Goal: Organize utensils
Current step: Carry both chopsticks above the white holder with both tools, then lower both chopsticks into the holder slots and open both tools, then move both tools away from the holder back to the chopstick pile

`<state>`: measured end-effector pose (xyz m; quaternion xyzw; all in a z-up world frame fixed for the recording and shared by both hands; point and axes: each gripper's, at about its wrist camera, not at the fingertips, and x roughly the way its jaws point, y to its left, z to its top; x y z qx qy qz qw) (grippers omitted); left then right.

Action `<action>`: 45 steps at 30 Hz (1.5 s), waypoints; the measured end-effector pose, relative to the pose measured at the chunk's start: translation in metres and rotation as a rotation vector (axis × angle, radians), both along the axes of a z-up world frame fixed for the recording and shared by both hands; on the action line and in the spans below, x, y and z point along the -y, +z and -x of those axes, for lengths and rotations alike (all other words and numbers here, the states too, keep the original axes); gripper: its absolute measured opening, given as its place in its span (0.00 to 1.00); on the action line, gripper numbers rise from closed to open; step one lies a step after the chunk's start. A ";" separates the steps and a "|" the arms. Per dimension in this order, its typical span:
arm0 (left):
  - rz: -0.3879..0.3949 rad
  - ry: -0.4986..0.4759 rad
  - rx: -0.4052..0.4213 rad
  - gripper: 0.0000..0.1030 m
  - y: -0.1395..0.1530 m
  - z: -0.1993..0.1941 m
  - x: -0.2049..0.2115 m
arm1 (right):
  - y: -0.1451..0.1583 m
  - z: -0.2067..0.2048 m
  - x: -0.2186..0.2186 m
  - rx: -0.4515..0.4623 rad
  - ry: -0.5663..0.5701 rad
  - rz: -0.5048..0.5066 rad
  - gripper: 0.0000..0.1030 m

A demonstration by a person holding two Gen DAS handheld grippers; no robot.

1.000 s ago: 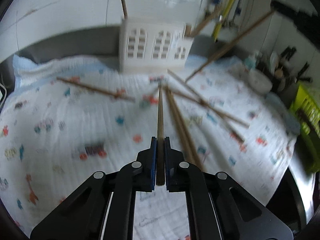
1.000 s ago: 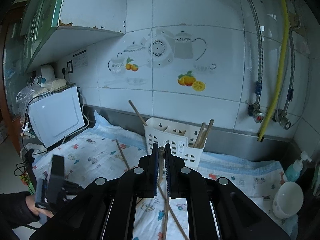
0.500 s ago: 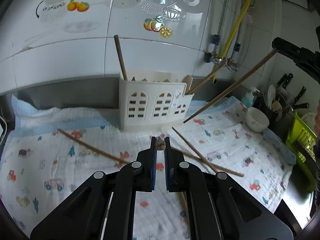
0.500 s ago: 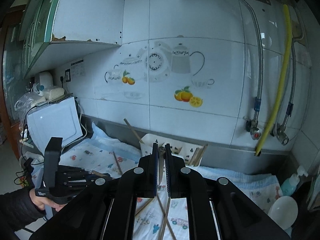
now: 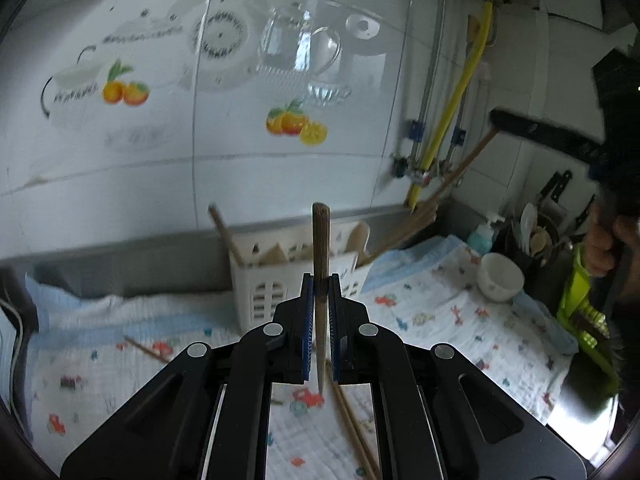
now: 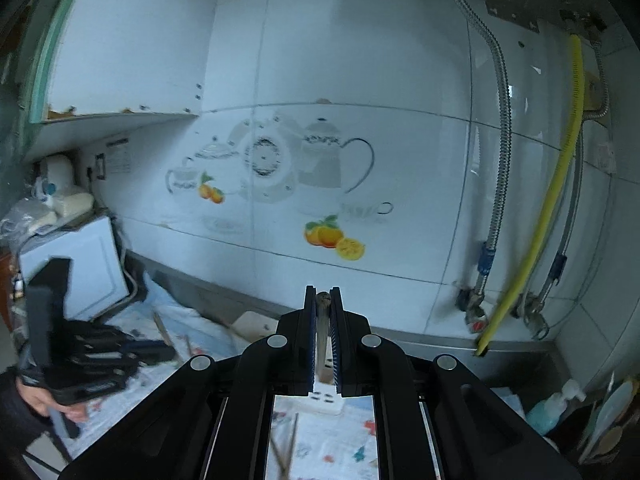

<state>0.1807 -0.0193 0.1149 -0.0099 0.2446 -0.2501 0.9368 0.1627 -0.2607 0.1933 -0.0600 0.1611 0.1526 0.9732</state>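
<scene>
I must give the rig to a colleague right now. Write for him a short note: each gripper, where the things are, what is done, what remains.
Left gripper: shut on a chopstick, held upright.
Right gripper: shut on another chopstick.
White utensil holder stands at the wall on the printed cloth.
Done: some utensils already stand in the holder.
Left: put both held chopsticks in, then the loose chopsticks lying on the cloth.

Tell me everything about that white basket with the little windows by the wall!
The white utensil basket looks like plastic, with arched, window-like cutouts in its front wall. It stands upright on the printed cloth, close to the tiled wall. Wooden chopsticks and what looks like a wooden spoon lean out of its top. The left gripper and its held chopstick hide part of the front.
</scene>
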 end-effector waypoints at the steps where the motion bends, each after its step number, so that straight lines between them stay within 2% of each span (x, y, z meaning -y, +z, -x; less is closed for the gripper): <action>1: -0.007 -0.002 0.011 0.05 0.006 -0.002 0.001 | 0.000 -0.006 0.000 -0.007 -0.003 0.001 0.06; 7: -0.007 -0.009 0.100 0.05 0.050 -0.008 0.007 | -0.003 -0.030 0.001 -0.013 -0.017 -0.031 0.06; 12: -0.010 0.032 0.210 0.05 0.088 -0.018 0.011 | -0.008 -0.045 -0.003 -0.020 -0.018 -0.047 0.06; 15: -0.022 0.070 0.250 0.05 0.098 -0.031 0.015 | -0.015 -0.054 -0.006 -0.031 -0.021 -0.039 0.06; 21: -0.056 0.141 0.269 0.05 0.087 -0.064 0.023 | -0.034 -0.068 -0.008 -0.067 -0.017 -0.030 0.06; 27: -0.028 0.163 0.176 0.05 0.057 -0.094 0.017 | -0.047 -0.074 -0.005 -0.092 -0.020 -0.022 0.07; 33: -0.036 0.157 0.118 0.06 0.040 -0.106 0.015 | -0.052 -0.074 -0.005 -0.107 -0.017 -0.024 0.07; 39: -0.032 0.163 0.127 0.09 0.046 -0.101 0.017 | -0.046 -0.060 -0.002 -0.083 -0.023 -0.030 0.11; 45: -0.009 0.154 0.171 0.14 0.064 -0.063 0.008 | -0.036 -0.022 0.007 -0.047 -0.013 -0.050 0.12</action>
